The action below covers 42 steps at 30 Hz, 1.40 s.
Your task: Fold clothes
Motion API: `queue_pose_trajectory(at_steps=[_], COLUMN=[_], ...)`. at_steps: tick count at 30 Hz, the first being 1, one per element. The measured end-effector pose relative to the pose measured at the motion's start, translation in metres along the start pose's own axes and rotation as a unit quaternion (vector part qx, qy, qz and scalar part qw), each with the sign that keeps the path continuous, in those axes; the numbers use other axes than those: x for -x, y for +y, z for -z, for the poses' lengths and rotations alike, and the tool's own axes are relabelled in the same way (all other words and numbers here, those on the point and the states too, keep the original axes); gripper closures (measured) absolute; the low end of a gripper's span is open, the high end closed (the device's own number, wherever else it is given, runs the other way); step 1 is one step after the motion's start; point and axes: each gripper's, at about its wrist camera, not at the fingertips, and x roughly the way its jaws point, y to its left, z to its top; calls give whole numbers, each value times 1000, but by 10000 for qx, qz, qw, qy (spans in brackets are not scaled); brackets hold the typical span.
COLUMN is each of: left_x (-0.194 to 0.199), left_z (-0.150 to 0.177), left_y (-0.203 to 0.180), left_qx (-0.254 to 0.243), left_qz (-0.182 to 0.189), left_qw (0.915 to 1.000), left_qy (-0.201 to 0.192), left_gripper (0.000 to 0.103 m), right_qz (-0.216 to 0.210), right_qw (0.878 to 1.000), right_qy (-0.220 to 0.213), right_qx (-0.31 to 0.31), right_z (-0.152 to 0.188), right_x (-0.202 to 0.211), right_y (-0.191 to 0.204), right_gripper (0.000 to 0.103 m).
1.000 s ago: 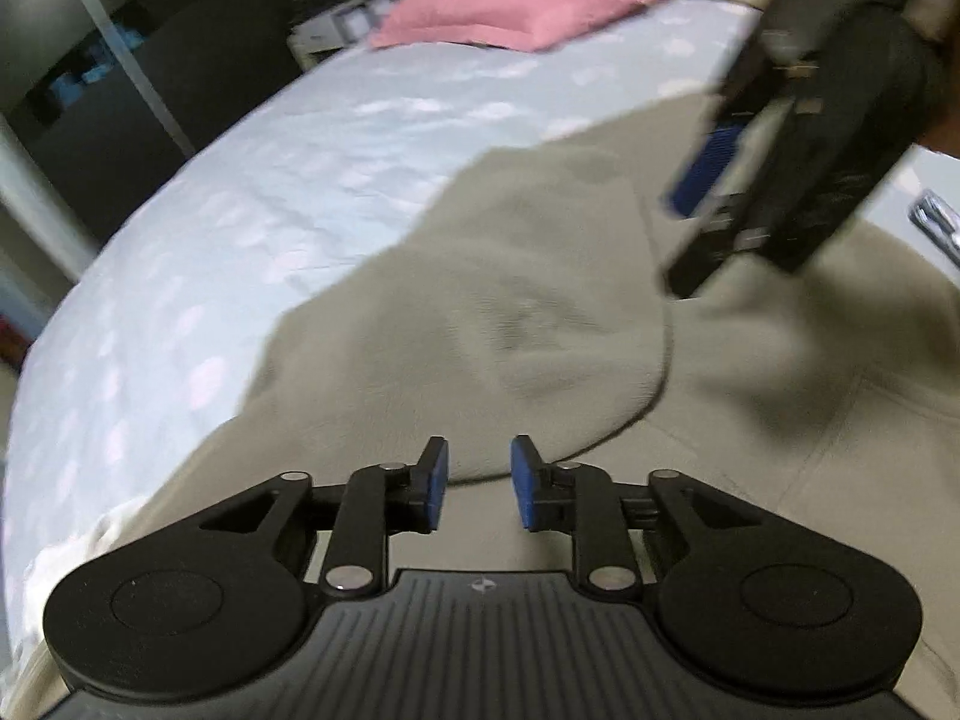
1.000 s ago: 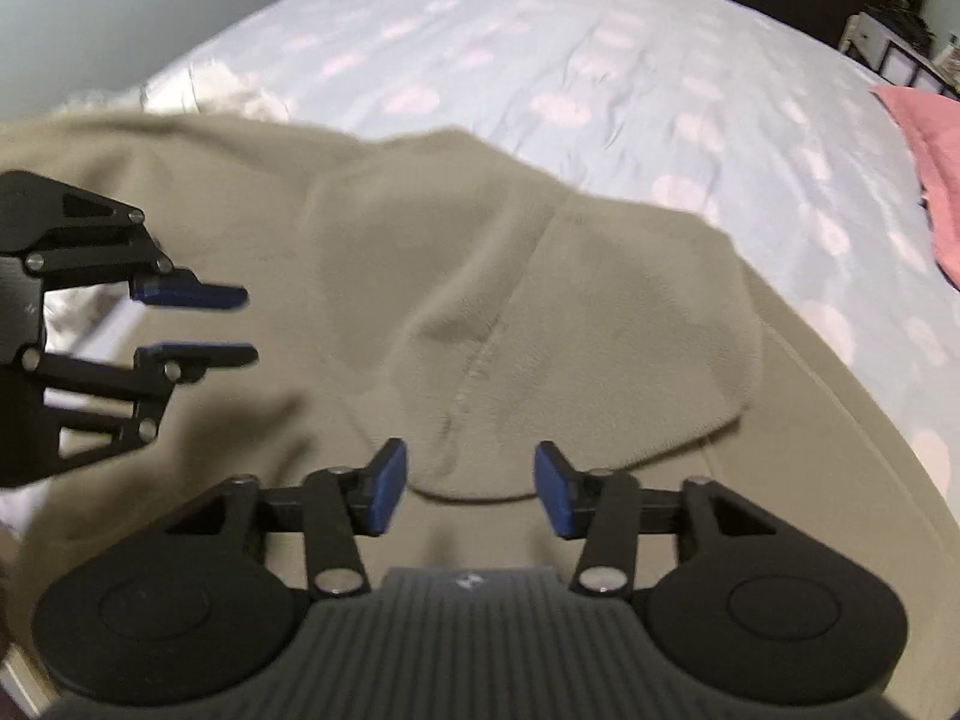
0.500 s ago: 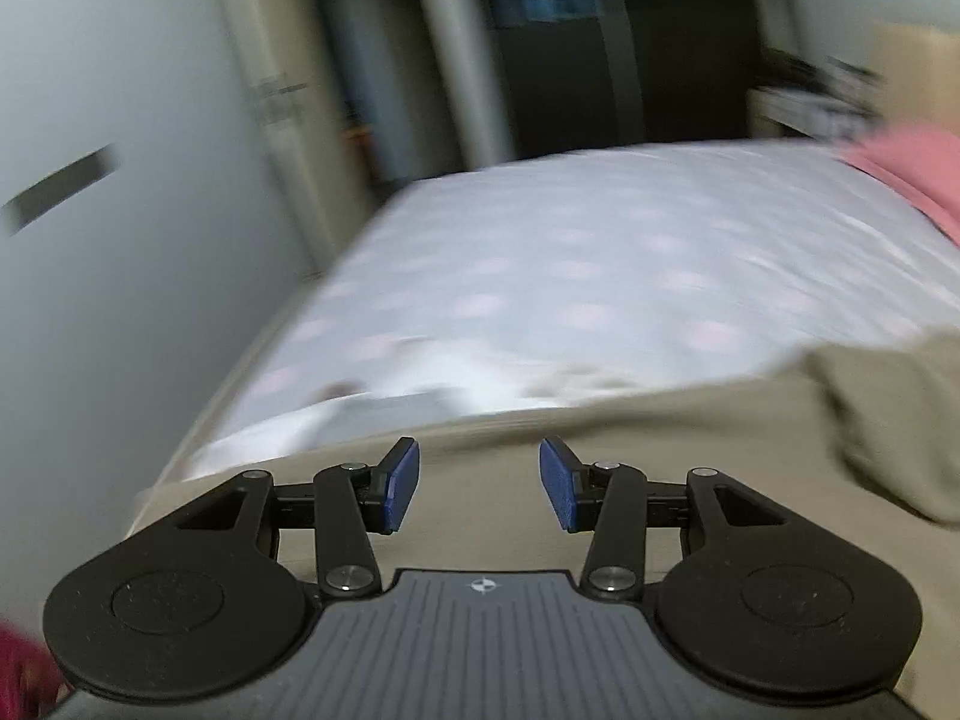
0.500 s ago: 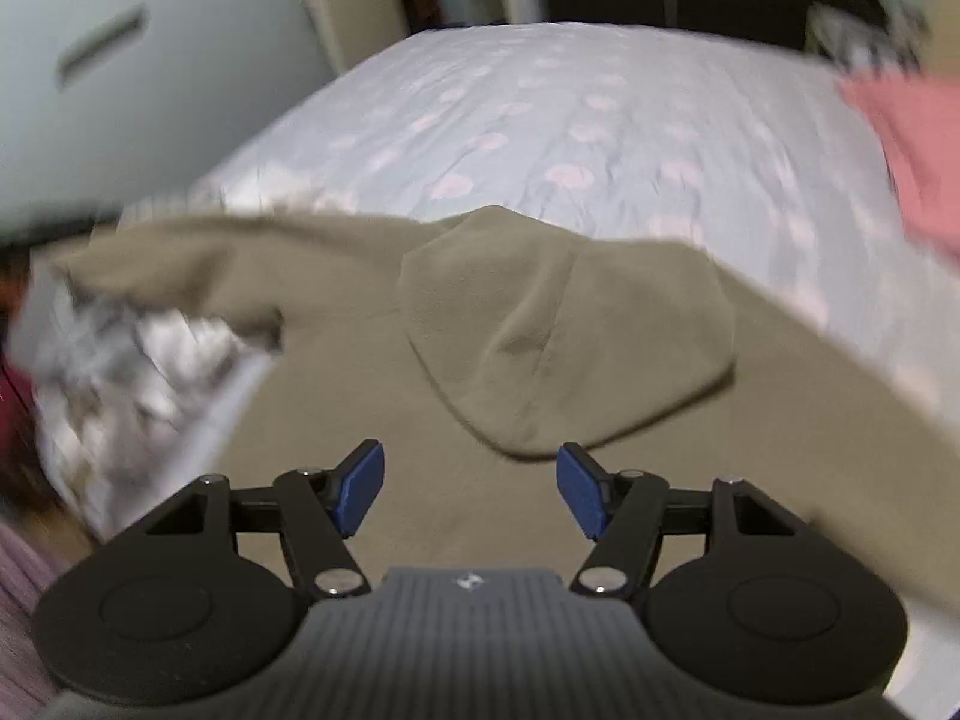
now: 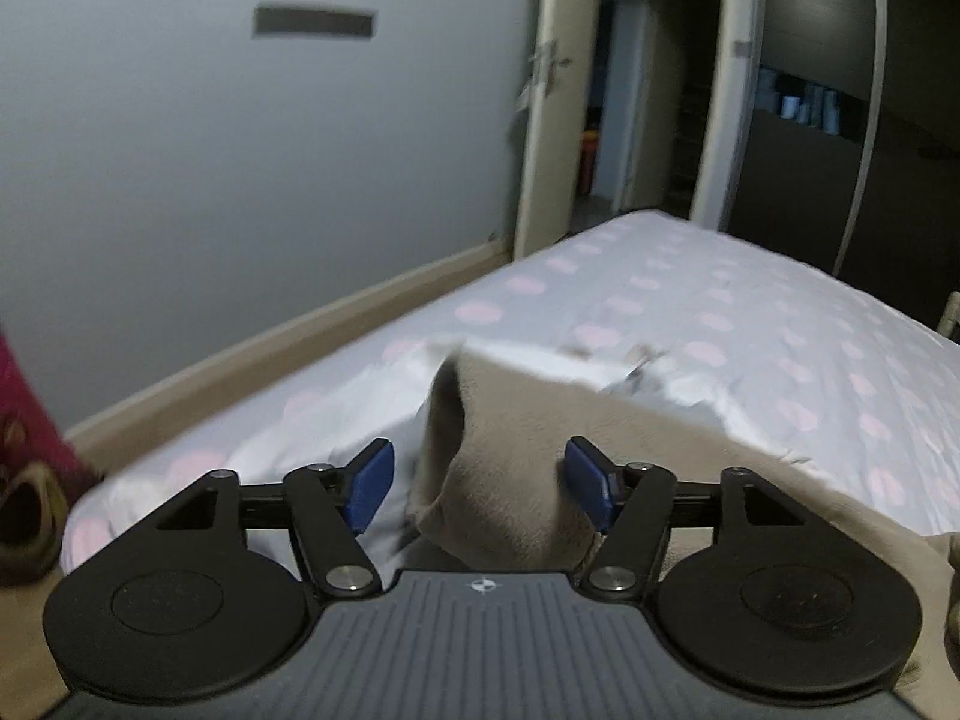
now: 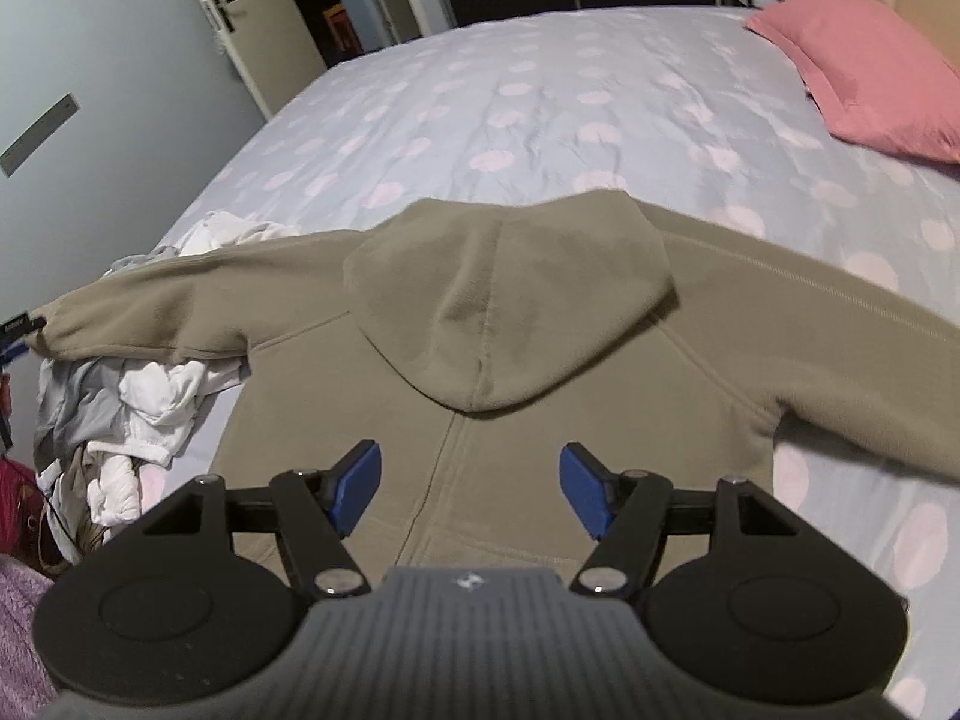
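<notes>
Fingers (image 5: 372,483) of left gripper (image 5: 483,483) opening around hoodie sleeve cuff (image 5: 480,450), unclamped; right gripper (image 6: 471,489) spread, empty, above khaki hoodie (image 6: 510,300) on bed (image 6: 540,90).

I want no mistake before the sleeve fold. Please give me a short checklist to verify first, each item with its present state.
1. Hoodie lies spread on the bed, hood folded onto the back: ok.
2. Sleeve cuff sits between the left gripper jaws: ok.
3. Left jaws have a grip on the cuff: not ok, they are opening and the pads stand apart from it.
4. Right gripper is free, nothing between its jaws: ok.
5. Hoodie lies clear of the white laundry pile: not ok, the sleeve lies across it.
6. Far sleeve end is flat: cannot tell, it runs out of view.
</notes>
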Motion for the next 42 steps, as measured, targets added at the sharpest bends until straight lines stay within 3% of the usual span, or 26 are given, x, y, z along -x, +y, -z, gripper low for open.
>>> queue_pose_trajectory(at_steps=[3,5,10,13,17,20,25,28,33,39,42], left_x=[-12,-15,-21,-19,-12,2,47,81,135,190,205], left_z=[9,14,26,25,13,1,-24,-36,-52,-84,-90], left_y=[15,28,61,66,49,31,-10,-44,-119,-221,-281], left_qx=[276,741,1987,2077,1816,1554,1069,816,368,-425,-934], left_qz=[-7,114,605,856,901,990,1411,1846,2460,2702,2857], left_qw=[9992,9962,9749,9710,9774,9825,9839,9778,9656,9572,9493], left_qy=[275,437,798,819,592,291,-233,-554,-756,-948,-926], left_gripper=[38,36,36,57,75,80,82,82,83,83,83], right_qz=[67,79,-44,-83,-65,17,91,154,51,376,254], right_qw=[9999,9998,9996,9990,9980,9970,9976,9980,9973,9973,9967], right_qy=[103,177,14,-12,-77,-186,-341,-436,-725,-518,-618], right_qx=[2,55,275,434,627,748,598,423,52,-366,-468], right_z=[2,0,-7,-8,-9,-9,-9,-11,-11,-11,-22], right_x=[-12,-18,-21,-23,-23,-19,-13,-6,1,-16,-8], right_y=[1,7,24,34,45,47,41,35,8,-47,-63], right_gripper=[34,34,34,34,34,33,33,33,33,34,34])
